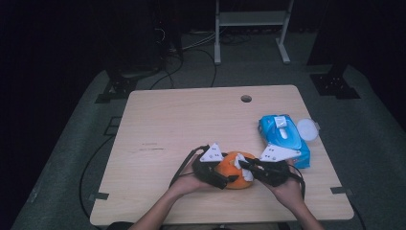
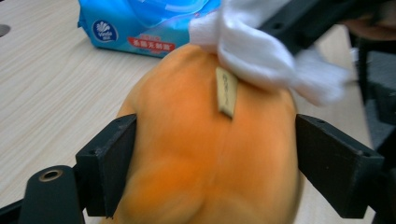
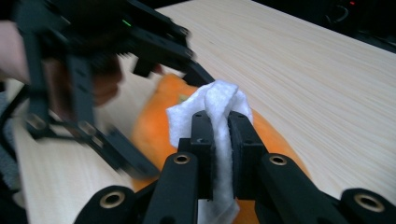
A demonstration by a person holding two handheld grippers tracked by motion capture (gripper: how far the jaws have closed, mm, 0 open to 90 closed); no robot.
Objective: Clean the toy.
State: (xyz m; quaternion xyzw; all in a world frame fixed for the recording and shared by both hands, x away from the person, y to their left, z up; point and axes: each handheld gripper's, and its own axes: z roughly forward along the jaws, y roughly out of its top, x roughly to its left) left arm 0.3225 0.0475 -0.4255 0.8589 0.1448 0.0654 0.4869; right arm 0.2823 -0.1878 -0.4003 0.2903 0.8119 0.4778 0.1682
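White wipe point(image 3: 219, 116) is clenched in the right gripper's point(image 3: 220, 122) fingers and pressed on the orange toy point(image 2: 205, 154), which the left gripper point(image 2: 210, 168) clamps at the counter's point(image 1: 191, 120) six o'clock edge; wiping looks underway, unfinished.

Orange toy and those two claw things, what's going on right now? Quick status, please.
Left gripper clamps the orange plush toy. Right gripper shut on a white wipe, pressed to the toy's top. Blue wipes pack sits apart, nothing in the way.

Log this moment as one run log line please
left gripper: shut on orange plush toy | right gripper: shut on white wipe, at toy's top | wipes pack: beside
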